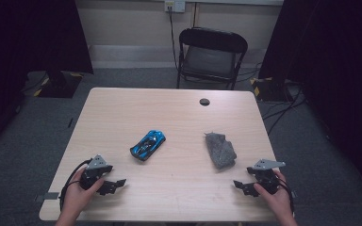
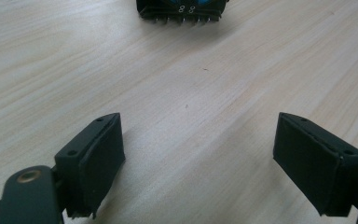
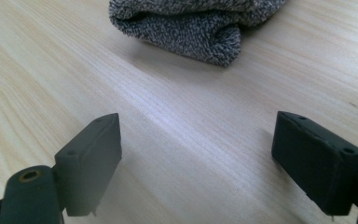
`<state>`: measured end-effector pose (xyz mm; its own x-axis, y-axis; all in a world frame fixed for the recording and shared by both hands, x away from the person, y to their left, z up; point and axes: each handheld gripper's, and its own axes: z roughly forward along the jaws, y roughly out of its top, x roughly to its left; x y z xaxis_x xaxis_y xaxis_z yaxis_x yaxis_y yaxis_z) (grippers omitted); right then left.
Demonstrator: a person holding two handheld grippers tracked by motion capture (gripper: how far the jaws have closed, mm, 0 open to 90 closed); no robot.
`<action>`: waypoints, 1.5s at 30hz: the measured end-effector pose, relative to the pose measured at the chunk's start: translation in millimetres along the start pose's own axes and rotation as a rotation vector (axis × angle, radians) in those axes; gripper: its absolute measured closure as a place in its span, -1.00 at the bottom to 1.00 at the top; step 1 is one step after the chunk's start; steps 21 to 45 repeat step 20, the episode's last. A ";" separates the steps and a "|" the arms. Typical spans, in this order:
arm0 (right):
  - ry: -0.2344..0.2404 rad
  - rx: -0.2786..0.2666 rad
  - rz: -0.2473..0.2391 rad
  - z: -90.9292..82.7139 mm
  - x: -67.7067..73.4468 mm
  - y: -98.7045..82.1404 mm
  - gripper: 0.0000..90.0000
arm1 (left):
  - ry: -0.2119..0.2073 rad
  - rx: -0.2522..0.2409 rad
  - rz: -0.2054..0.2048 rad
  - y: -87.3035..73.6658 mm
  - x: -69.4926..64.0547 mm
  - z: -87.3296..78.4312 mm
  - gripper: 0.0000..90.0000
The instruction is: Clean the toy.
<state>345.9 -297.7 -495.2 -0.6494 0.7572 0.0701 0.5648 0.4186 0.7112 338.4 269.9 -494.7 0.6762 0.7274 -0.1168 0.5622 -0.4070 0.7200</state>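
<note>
A blue and black toy car (image 1: 148, 144) lies near the middle of the wooden table (image 1: 169, 113); its dark rear edge (image 2: 182, 10) shows at the top of the left gripper view. A folded grey cloth (image 1: 220, 149) lies to the car's right, and its near end (image 3: 191, 28) lies ahead of the right jaws. My left gripper (image 1: 114, 184) rests near the front left edge in a hand, open, with bare wood between its jaws (image 2: 198, 154). My right gripper (image 1: 242, 185) sits at the front right, open, with nothing between its jaws (image 3: 196, 154).
A round cable hole (image 1: 204, 101) sits near the table's far edge. Behind the table stands a black folding chair (image 1: 210, 56). Cables lie on the grey floor at the right.
</note>
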 end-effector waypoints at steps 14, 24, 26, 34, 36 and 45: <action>-0.042 -0.028 -0.042 2.0 2.4 -4.8 -0.67 | 0.009 -0.016 0.102 -6.2 -3.1 1.1 -0.70; -0.041 -0.028 -0.045 2.3 1.0 -4.6 -0.68 | 0.016 -0.006 0.130 -6.4 -4.4 1.5 -0.71; -0.041 -0.028 -0.045 2.3 1.0 -4.6 -0.68 | 0.016 -0.006 0.130 -6.4 -4.4 1.5 -0.71; -0.041 -0.028 -0.045 2.3 1.0 -4.6 -0.68 | 0.016 -0.006 0.130 -6.4 -4.4 1.5 -0.71; -0.041 -0.028 -0.045 2.3 1.0 -4.6 -0.68 | 0.016 -0.006 0.130 -6.4 -4.4 1.5 -0.71; -0.041 -0.028 -0.045 2.3 1.0 -4.6 -0.68 | 0.016 -0.006 0.130 -6.4 -4.4 1.5 -0.71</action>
